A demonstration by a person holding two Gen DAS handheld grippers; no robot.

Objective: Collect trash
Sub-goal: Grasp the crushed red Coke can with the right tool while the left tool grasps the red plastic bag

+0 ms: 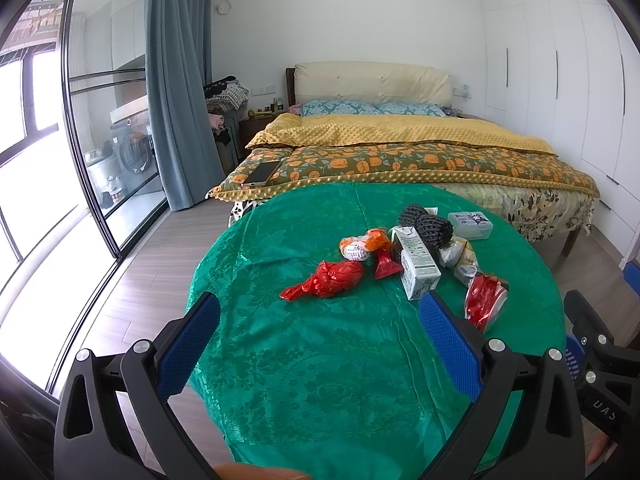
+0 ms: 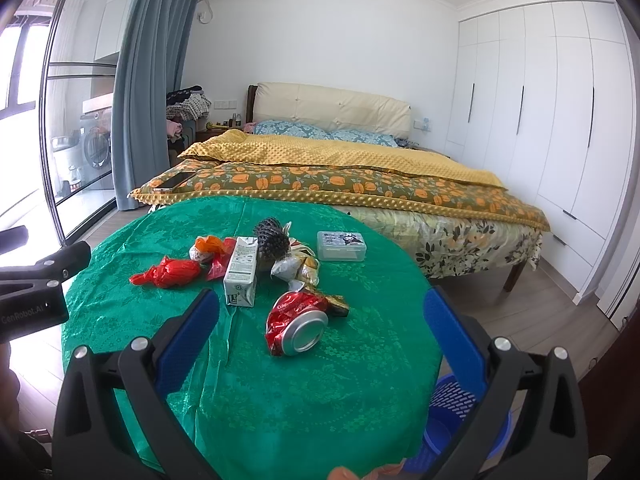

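A round table under a green cloth carries the trash. In the left wrist view I see a red crumpled bag, an orange-and-white wrapper, a milk carton and a crushed red can. My left gripper hangs open over the near cloth, short of the red bag. My right gripper is open too, and the crushed can lies in line between its fingers, untouched. The carton and red bag lie further left.
A black mesh ball, foil snack wrappers and a clear lidded box sit at the far side. A blue basket stands on the floor at the table's right. A bed with a phone lies behind, with white wardrobes on the right.
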